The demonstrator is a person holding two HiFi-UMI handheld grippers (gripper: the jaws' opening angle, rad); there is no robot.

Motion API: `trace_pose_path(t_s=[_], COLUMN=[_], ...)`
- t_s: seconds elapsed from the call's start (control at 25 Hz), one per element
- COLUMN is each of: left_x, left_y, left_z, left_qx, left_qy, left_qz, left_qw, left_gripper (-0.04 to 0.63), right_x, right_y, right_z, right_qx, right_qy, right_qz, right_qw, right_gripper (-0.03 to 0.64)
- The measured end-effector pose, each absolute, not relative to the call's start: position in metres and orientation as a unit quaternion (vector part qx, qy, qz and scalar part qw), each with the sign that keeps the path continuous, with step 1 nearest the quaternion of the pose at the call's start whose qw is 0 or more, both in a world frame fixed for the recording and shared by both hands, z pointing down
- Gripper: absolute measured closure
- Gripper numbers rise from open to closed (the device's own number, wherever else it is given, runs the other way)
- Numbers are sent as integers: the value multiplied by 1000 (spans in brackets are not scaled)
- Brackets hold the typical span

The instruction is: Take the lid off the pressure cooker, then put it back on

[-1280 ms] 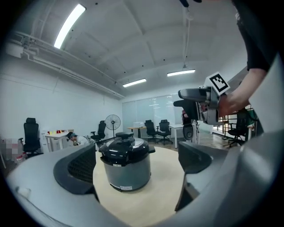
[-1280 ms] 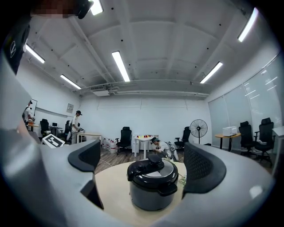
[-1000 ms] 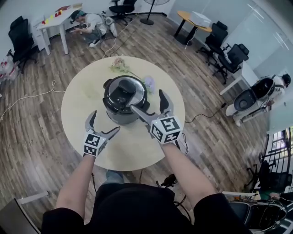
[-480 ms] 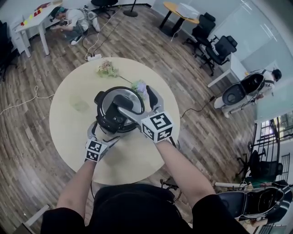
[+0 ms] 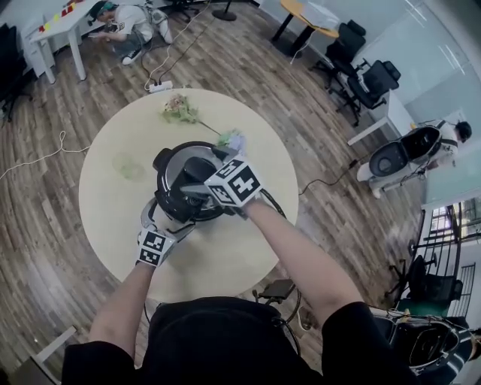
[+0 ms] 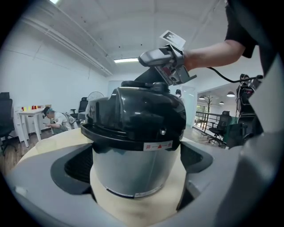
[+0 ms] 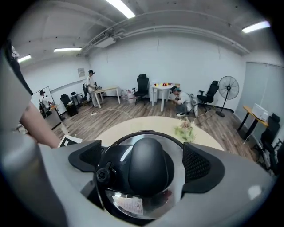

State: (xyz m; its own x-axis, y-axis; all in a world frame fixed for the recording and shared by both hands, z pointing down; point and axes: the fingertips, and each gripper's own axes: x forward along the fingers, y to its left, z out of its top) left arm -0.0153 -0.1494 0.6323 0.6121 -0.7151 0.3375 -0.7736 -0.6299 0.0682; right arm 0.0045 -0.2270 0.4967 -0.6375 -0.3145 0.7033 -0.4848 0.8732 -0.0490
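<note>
The black and silver pressure cooker [image 5: 188, 184] stands with its lid [image 6: 137, 111] on, in the middle of the round table [image 5: 113, 203]. My right gripper [image 5: 201, 183] hangs over the lid from the right. It is open, and the lid's black handle [image 7: 148, 166] sits between its jaws with a gap on each side. My left gripper [image 5: 164, 218] is low at the cooker's near left side, also open. In the left gripper view the cooker's steel wall [image 6: 133, 164] fills the space between the wide jaws, and the right gripper [image 6: 165, 66] shows above the lid.
Dried flowers [image 5: 180, 111] lie at the table's far edge, and a small bunch [image 5: 234, 140] lies just behind the cooker. A person [image 5: 124, 21] sits on the floor by a white table [image 5: 52, 30]. Office chairs [image 5: 368, 79] and cables [image 5: 45, 154] surround the table.
My right gripper has swung left from beside the cooker to over the lid, straddling its handle. My left gripper has moved in against the cooker's near side.
</note>
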Motion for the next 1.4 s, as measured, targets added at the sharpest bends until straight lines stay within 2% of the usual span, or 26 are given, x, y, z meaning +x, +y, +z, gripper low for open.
trace_pose_path(t_s=[0.24,0.4,0.56,1.0,1.4], left_x=[-19,-20,-19,-19,-18], left_y=[-147,-149,-150,-151,-150], left_z=[633,629,629,630,630], left_qx=[893,892,892,889,885], left_qy=[-414,-416,-416,-424,-430], left_qz=[142,141,139,133,141], left_qw=[106,106,106,109,111], left_gripper=[5,5,5,5,5], right_x=[-7,-9,-6,-7,-10], right_y=[-229,-232,-235,-231,-238], right_z=[524,529,536,540,543], right_qx=[173,148,124,38,115], right_qy=[-860,-838,-819,-786,-757], right_qz=[148,156,134,83,126], right_qw=[457,502,545,611,631], right_gripper=[138,262,305,284,319])
